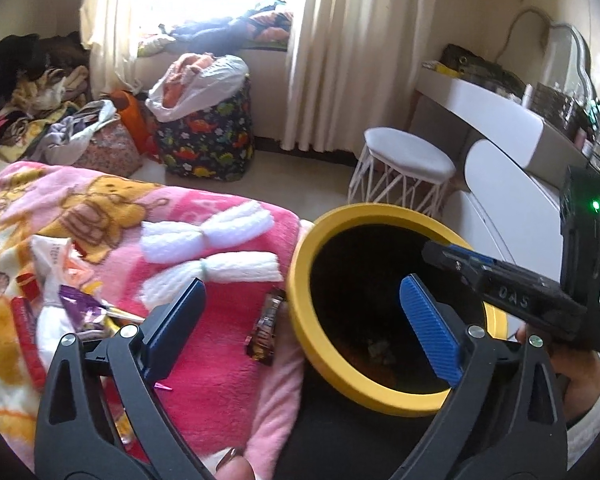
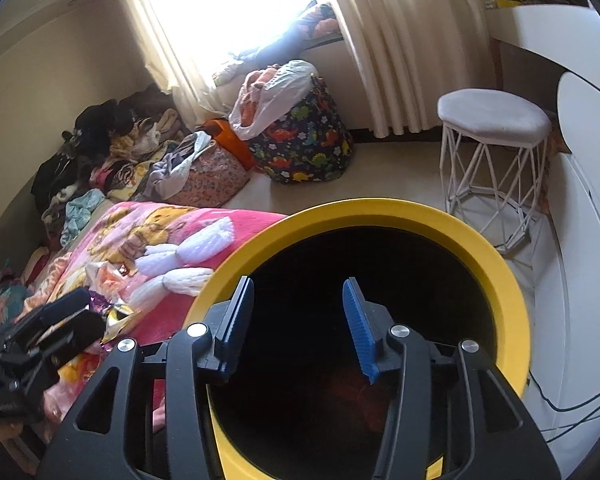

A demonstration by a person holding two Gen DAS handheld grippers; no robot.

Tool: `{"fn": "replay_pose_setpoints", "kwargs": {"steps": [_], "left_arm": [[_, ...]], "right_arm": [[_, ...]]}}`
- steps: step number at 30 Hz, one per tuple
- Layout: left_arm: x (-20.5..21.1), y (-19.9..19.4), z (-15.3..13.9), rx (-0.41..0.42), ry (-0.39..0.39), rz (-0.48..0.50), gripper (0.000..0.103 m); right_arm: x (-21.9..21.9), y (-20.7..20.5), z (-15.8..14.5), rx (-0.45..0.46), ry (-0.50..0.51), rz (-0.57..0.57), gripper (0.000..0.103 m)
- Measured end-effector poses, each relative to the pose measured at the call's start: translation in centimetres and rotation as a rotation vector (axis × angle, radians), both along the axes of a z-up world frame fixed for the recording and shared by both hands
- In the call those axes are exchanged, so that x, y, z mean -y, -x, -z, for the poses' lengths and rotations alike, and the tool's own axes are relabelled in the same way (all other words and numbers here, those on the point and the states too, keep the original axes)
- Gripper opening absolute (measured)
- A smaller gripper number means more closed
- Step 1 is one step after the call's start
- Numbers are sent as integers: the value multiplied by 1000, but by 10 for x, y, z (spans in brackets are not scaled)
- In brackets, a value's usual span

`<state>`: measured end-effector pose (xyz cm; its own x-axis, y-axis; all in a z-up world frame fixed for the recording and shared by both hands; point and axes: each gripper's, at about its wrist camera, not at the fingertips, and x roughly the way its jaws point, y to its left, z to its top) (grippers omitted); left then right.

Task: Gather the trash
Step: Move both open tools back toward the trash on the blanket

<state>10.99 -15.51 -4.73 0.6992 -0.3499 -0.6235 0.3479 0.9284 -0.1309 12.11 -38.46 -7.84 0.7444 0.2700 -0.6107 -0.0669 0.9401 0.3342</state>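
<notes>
A yellow-rimmed bin with a dark inside (image 1: 300,280) (image 2: 500,276) stands at the edge of a bed with a pink blanket (image 1: 220,360) (image 2: 148,220). A brown wrapper (image 1: 266,326) lies on the blanket beside the bin's rim. Several more wrappers (image 1: 86,312) (image 2: 114,312) lie in a pile further left. My left gripper (image 1: 302,292) is open and empty, with one finger over the blanket and the other over the bin. My right gripper (image 2: 298,292) is open and empty above the bin's mouth; it also shows in the left wrist view (image 1: 444,254).
White yarn bundles (image 1: 216,248) (image 2: 188,256) lie on the blanket. A white stool (image 1: 404,168) (image 2: 496,148) stands behind the bin, a white dresser (image 1: 500,184) to the right. A dinosaur-print bag (image 1: 208,136) (image 2: 304,148) and clothes piles (image 1: 40,96) sit by the window.
</notes>
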Motion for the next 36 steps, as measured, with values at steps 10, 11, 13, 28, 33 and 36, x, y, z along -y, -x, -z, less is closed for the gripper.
{"fn": "replay_pose_setpoints", "kwargs": {"steps": [10,11,13,28,33,36], "left_arm": [[-32,0,-12,26,45,-79,90],[-35,0,-12,29,48,-85,90],[-41,0,-14,30,58,-98,90],[-83,-1,-14,40,91,-185,90],[-94,-1,-12,39,96,-210,90],[-102,-1,-11,35,101,-225,90]], "right_arm": [[-28,5,-14,43,15,-57,53],[-31,5,-15,46,16,-63,53],[-36,6,-17,55,16,-75,54],[-77,12,-22,71,38,-168,62],[-88,12,-22,68,43,-195,62],[-94,13,-22,66,42,-212,64]]}}
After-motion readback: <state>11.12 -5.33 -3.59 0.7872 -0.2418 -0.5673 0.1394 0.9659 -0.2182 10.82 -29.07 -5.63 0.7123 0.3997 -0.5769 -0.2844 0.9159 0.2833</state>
